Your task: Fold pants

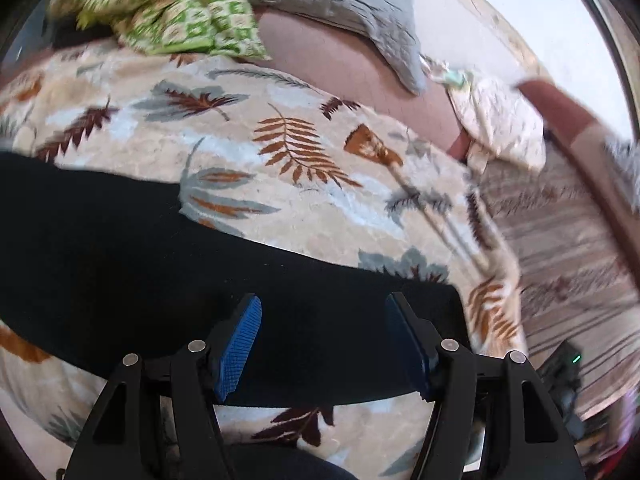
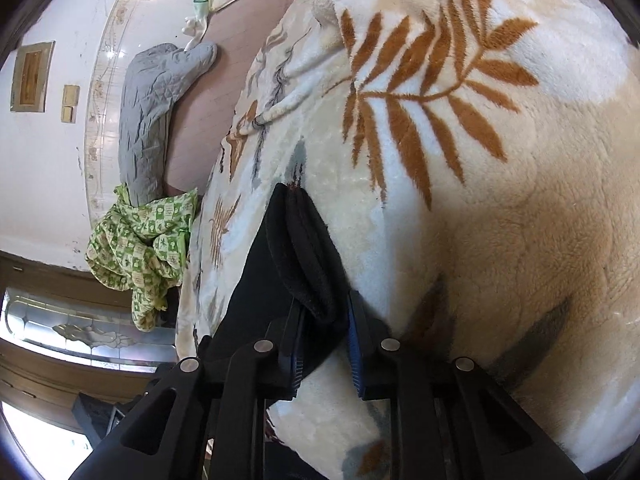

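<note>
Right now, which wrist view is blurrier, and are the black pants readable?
Left wrist: motion blur smears the green patterned cloth; the black fabric pants are a featureless dark mass. Right wrist: sharper, pile visible on the leaf-print fleece blanket, fisheye bending the edges.

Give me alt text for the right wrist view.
The right gripper is shut on a bunched edge of the black pants, which lie on a cream leaf-print blanket. Behind, left, lie a gray quilted pillow and crumpled green patterned cloth.

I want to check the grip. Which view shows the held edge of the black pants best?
The right wrist view: the right gripper jaws pinch a bunched edge of the black pants. The left wrist view shows the pants lying flat on the blanket, unheld.
</note>
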`<state>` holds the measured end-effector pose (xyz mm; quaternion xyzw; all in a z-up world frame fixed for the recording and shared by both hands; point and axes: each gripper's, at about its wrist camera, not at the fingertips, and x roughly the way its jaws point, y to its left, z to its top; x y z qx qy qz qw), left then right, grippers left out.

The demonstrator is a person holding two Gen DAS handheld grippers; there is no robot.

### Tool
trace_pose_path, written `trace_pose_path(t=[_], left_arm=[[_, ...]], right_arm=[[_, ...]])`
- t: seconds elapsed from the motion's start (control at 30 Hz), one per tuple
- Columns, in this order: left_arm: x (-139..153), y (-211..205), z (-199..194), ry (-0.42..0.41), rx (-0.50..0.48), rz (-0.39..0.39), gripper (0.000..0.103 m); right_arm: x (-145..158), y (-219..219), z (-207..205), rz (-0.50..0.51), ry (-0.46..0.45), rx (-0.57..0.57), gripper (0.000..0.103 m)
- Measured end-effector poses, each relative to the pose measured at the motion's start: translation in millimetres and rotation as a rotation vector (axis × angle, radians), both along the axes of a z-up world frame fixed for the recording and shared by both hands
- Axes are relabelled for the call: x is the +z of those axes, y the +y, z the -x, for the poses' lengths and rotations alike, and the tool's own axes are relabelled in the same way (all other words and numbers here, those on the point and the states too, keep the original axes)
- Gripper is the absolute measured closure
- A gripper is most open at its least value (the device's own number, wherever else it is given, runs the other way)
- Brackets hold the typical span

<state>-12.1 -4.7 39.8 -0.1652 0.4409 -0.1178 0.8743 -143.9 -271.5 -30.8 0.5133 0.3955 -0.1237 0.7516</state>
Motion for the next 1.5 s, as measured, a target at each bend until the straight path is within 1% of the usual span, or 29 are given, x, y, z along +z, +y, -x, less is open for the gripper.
trace_pose_path(t=[0.03, 0.07, 0.13, 0.2, 0.53, 0.6, 0.7, 0.83, 1.0, 1.1, 1.2, 1.37, 1.43, 1.5], left_arm=[[0.8, -8.5, -0.2, 0.002, -0.015, -0.048, 0.039], [2.3, -13.8, -0.1, 0.006, -0.027, -0.073, 0.039], [4.7, -21.2, 0.8, 0.006, -0.042, -0.108, 0.04], [5.9, -24.0, 2.8, 0.007, -0.043, -0.122, 0.041], [5.4, -15.9, 3.3, 0.023, -0.043, -0.093, 0.042], [5.2, -15.1, 2.8, 0.026, -0.043, -0.088, 0.042], [5.2, -14.8, 2.5, 0.027, -0.042, -0.083, 0.042], [4.5, -14.3, 1.9, 0.031, -0.041, -0.078, 0.042], [3.6, -14.6, 1.2, 0.032, -0.041, -0.076, 0.042], [2.8, -12.8, 0.3, 0.038, -0.041, -0.054, 0.042], [1.1, -1.4, -0.4, 0.038, -0.029, 0.018, 0.042], [-4.8, 29.5, 3.1, 0.024, 0.036, 0.151, 0.042], [-6.0, 45.8, 5.9, 0.014, 0.071, 0.199, 0.042], [-7.8, 67.6, 8.8, 0.001, 0.127, 0.184, 0.042]], right_arm=[[-0.7, -0.5, 0.5, -0.005, -0.001, -0.001, 0.086], [-0.5, -0.4, 0.3, -0.003, -0.001, 0.003, 0.086], [0.3, 0.5, -0.9, 0.013, 0.007, 0.024, 0.086], [0.2, 0.1, -1.7, 0.011, 0.008, 0.027, 0.086], [4.8, 4.8, -3.4, 0.07, 0.017, 0.052, 0.088], [3.7, 3.5, -2.6, 0.06, 0.012, 0.045, 0.087], [-0.9, -0.8, 1.5, 0.008, -0.012, 0.011, 0.087], [-0.2, -0.3, 1.7, 0.012, -0.014, 0.011, 0.087], [-3.0, -2.7, 2.9, -0.023, -0.027, -0.009, 0.087], [-1.9, -1.4, 2.5, -0.015, -0.025, -0.003, 0.087], [-0.3, 0.2, 2.1, 0.007, -0.017, 0.009, 0.093], [11.5, 5.8, -3.6, 0.093, -0.016, 0.056, 0.094], [13.9, 4.4, -2.9, 0.1, -0.019, 0.053, 0.095], [15.7, 0.4, 0.0, 0.107, -0.019, 0.037, 0.095]])
